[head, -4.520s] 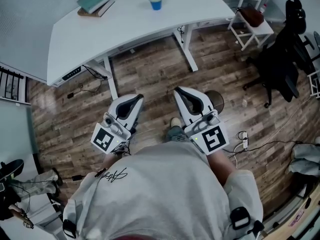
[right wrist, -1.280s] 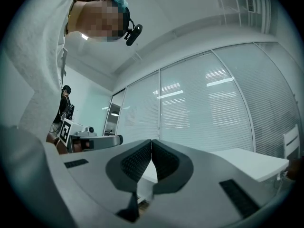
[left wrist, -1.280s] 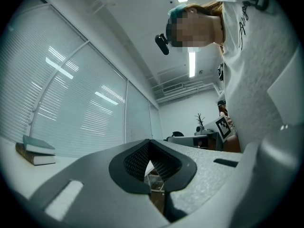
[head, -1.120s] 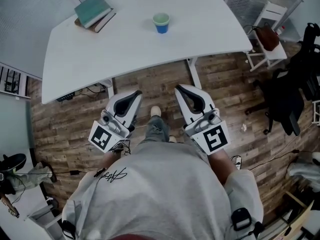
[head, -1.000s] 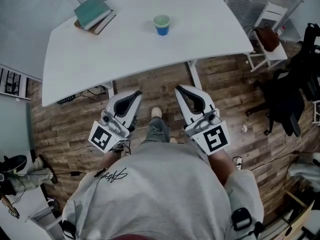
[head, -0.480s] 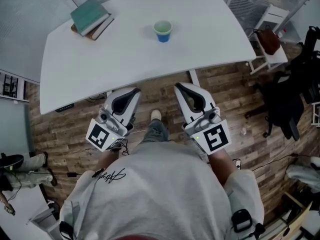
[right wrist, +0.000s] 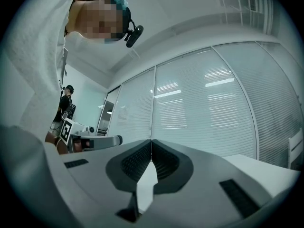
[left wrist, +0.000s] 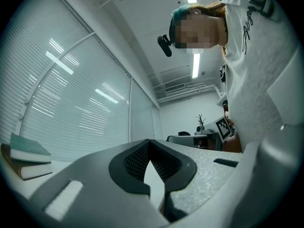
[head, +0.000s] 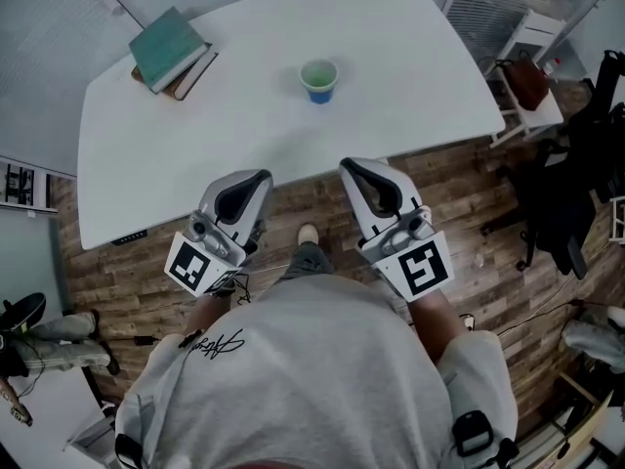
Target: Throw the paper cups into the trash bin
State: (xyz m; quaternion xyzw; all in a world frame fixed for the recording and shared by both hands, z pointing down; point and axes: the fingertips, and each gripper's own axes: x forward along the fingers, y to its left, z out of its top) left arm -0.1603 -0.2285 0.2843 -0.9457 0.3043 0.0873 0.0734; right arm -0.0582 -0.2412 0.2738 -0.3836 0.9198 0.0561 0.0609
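A blue paper cup (head: 319, 80) with a pale green inside stands upright on the white table (head: 244, 125), a little right of its middle. My left gripper (head: 246, 178) and right gripper (head: 359, 169) hang side by side at the table's near edge, tips toward the table, well short of the cup. Both are shut with nothing between the jaws; in the left gripper view (left wrist: 150, 144) and the right gripper view (right wrist: 151, 144) the dark pads meet at the tips. No trash bin shows in any view.
Two stacked books (head: 171, 50), teal on top, lie at the table's far left. A white stool with a brown bag (head: 527, 78) and a black office chair (head: 566, 189) stand to the right on the wood floor. Cables run over the floor.
Over the last second the person has stepped closer to the table. The table edge now reaches the gripper tips. The cup sits nearer in the head view. Both grippers stay shut.
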